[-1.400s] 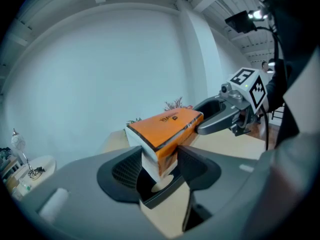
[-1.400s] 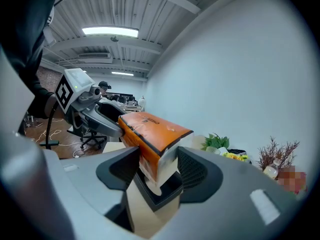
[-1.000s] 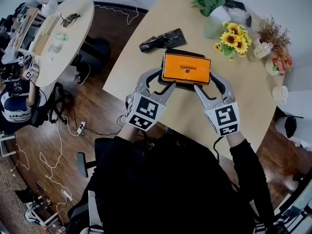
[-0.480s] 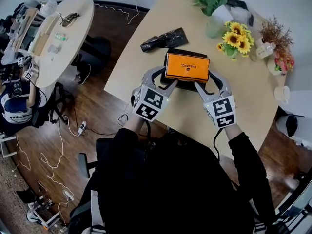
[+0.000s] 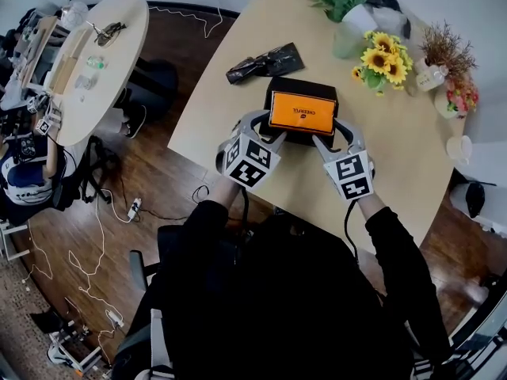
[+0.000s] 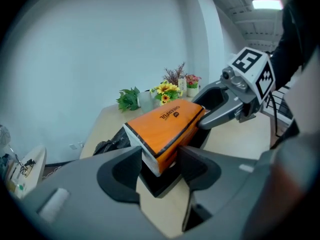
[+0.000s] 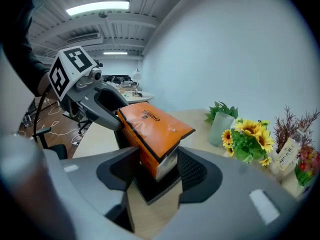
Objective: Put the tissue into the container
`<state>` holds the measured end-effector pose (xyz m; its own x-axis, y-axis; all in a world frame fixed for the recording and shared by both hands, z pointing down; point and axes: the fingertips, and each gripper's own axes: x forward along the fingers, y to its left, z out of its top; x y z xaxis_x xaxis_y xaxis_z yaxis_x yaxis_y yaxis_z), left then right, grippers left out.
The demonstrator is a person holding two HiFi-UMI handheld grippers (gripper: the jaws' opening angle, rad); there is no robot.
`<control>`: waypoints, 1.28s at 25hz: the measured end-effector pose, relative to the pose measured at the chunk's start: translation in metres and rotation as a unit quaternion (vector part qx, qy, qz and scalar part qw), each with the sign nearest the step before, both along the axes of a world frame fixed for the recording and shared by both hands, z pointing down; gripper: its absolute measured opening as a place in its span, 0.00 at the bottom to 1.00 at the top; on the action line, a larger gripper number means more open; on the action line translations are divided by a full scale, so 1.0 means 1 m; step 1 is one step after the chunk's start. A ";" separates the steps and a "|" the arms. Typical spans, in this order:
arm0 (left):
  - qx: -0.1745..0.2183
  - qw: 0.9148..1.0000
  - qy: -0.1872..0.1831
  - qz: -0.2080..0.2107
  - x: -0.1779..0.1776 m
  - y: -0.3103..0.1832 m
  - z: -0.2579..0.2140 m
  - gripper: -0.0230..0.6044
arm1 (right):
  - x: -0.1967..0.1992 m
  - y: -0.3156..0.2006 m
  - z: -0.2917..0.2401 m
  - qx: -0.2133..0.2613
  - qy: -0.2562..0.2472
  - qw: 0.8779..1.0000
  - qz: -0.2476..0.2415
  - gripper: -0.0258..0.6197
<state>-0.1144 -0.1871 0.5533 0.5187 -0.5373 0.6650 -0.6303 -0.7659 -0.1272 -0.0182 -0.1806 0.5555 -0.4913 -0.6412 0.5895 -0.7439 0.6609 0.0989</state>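
Holding the tissue pack over the container

Both tools pinch the orange tissue pack. The left hand-held gripper clamps one end. The right hand-held gripper has the other end, its jaws closing on it. The pack sits over the black container on the surface. Only the gripper views show the pack's pale end faces between the pads. Only the head view shows both grippers at once.

Bare tabletop flanks the container; sunflowers and a black wrapper crowd behind it.
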 end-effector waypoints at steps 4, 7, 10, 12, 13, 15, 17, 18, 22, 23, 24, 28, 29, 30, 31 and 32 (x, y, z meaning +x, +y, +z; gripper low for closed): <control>-0.013 1.000 -0.009 0.001 -0.004 -0.001 0.010 0.36 | -0.003 0.002 0.003 0.008 0.023 1.000 -0.008 0.40; -0.018 1.000 -0.012 0.007 -0.004 0.000 0.011 0.36 | -0.004 0.005 0.006 -0.002 0.020 1.000 -0.006 0.39; -0.020 1.000 -0.016 0.011 -0.004 0.001 0.013 0.36 | -0.003 0.006 0.010 -0.008 0.022 1.000 -0.002 0.39; -0.025 0.999 -0.019 0.012 -0.004 0.001 0.016 0.36 | -0.003 0.006 0.011 -0.010 0.025 1.000 -0.002 0.39; -0.028 0.999 -0.021 0.012 -0.005 0.000 0.018 0.36 | -0.004 0.005 0.011 -0.010 0.028 1.000 -0.003 0.39; -0.032 0.999 -0.027 0.014 -0.005 -0.001 0.020 0.36 | -0.004 0.004 0.013 -0.011 0.033 0.999 -0.005 0.39; -0.037 0.999 -0.032 0.016 -0.006 -0.002 0.023 0.36 | -0.004 0.003 0.015 -0.014 0.038 0.999 -0.006 0.39; -0.040 0.998 -0.036 0.017 -0.006 -0.001 0.025 0.35 | -0.004 0.004 0.017 -0.017 0.040 0.999 -0.007 0.39; -0.050 0.997 -0.047 0.022 -0.007 -0.001 0.031 0.35 | -0.005 0.004 0.023 -0.028 0.046 0.998 -0.009 0.39; -0.050 0.997 -0.049 0.022 -0.007 -0.001 0.032 0.35 | -0.005 0.004 0.024 -0.031 0.047 0.998 -0.008 0.39; -0.050 0.997 -0.052 0.022 -0.007 -0.002 0.032 0.35 | -0.004 0.004 0.025 -0.033 0.047 0.998 -0.008 0.39; -0.071 0.996 -0.059 0.021 -0.005 -0.004 0.035 0.35 | -0.003 0.001 0.026 -0.042 0.048 0.998 -0.007 0.38; -0.079 0.995 -0.060 0.022 -0.005 -0.004 0.036 0.35 | -0.003 0.001 0.027 -0.046 0.048 0.998 -0.007 0.38; -0.086 0.994 -0.063 0.023 -0.005 -0.004 0.037 0.35 | -0.003 0.001 0.028 -0.053 0.046 0.997 -0.006 0.38; -0.093 0.993 -0.064 0.023 -0.005 -0.004 0.037 0.35 | -0.002 0.001 0.030 -0.063 0.044 0.997 -0.005 0.39; -0.100 0.993 -0.065 0.022 -0.006 -0.004 0.038 0.35 | -0.003 0.002 0.031 -0.073 0.042 0.996 -0.003 0.39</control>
